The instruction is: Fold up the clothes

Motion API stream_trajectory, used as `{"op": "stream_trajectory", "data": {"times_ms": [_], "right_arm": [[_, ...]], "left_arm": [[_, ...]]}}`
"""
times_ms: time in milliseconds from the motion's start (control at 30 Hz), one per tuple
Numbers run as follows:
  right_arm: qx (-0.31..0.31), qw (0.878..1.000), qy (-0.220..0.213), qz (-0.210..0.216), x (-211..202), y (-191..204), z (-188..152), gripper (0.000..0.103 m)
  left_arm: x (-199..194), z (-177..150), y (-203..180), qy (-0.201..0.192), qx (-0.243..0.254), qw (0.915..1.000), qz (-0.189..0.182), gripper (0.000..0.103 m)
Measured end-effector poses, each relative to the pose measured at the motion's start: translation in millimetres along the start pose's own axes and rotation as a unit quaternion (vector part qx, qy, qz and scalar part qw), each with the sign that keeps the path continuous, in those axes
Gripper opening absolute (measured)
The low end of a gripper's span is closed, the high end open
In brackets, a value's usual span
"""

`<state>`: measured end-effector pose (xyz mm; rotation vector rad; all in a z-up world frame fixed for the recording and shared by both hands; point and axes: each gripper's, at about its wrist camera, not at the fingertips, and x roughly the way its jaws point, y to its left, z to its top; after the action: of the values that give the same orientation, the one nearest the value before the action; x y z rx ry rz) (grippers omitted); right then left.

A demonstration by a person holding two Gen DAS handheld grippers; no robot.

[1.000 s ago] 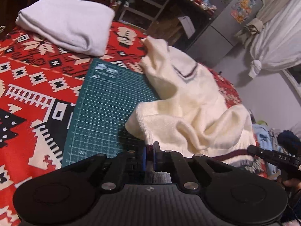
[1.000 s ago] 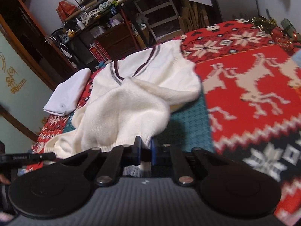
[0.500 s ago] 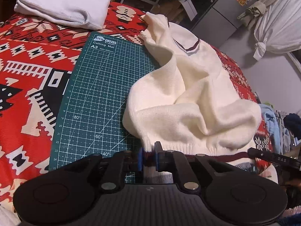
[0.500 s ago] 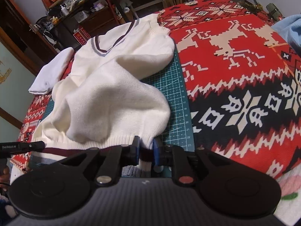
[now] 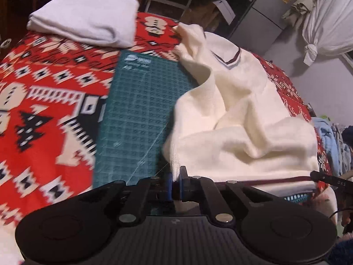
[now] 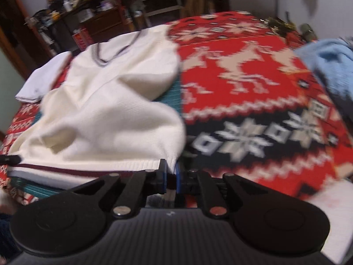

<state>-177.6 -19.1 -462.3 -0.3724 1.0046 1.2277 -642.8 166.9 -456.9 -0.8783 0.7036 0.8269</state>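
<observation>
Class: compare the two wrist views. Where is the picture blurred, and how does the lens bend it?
Left wrist view: motion blur smears the red patterned blanket and cutting mat; the left gripper stays sharp. Right wrist view: heavier blur over the cream sweater; fisheye curves the room's edges in both.

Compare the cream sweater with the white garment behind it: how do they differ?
The cream sweater lies rumpled across the green cutting mat, hem pinched by both grippers; the white garment sits folded and untouched on the blanket. The sweater has maroon trim; the white garment looks plain. Both are pale.
</observation>
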Motion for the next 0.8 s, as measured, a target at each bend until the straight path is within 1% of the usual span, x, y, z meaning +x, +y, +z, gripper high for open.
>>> {"op": "stream_trajectory", "data": {"times_ms": [100, 267, 400, 533, 800], "right_arm": [[0.017, 1.0, 0.013, 0.008, -4.3, -12.1, -10.6, 0.007], [-0.007, 1.0, 0.022, 0.006, -8.9, -0.6, -21.7, 0.007], [-0.019, 0.999, 0.03, 0.012, -11.0, 3.3, -27.2, 0.007], [-0.035, 0.999, 0.032, 0.009, -15.4, 8.4, -33.3, 0.007], [-0.032, 0.998, 0.045, 0.011, -18.9, 9.3, -48.8, 0.008]], "left_arm": [[-8.2, -6.6, 4.3, 0.004, 0.002, 1.0, 0.007, 0.006], [-11.9, -29.6, 9.1, 0.018, -0.005, 0.9997, 0.015, 0.006], [-16.9, -35.3, 16.8, 0.014, -0.016, 0.9997, 0.012, 0.006], [-18.9, -41.2, 16.0, 0.009, -0.006, 0.9999, 0.012, 0.006], [-26.8, -53.7, 14.8, 0.006, -0.003, 0.9999, 0.009, 0.006]]}}
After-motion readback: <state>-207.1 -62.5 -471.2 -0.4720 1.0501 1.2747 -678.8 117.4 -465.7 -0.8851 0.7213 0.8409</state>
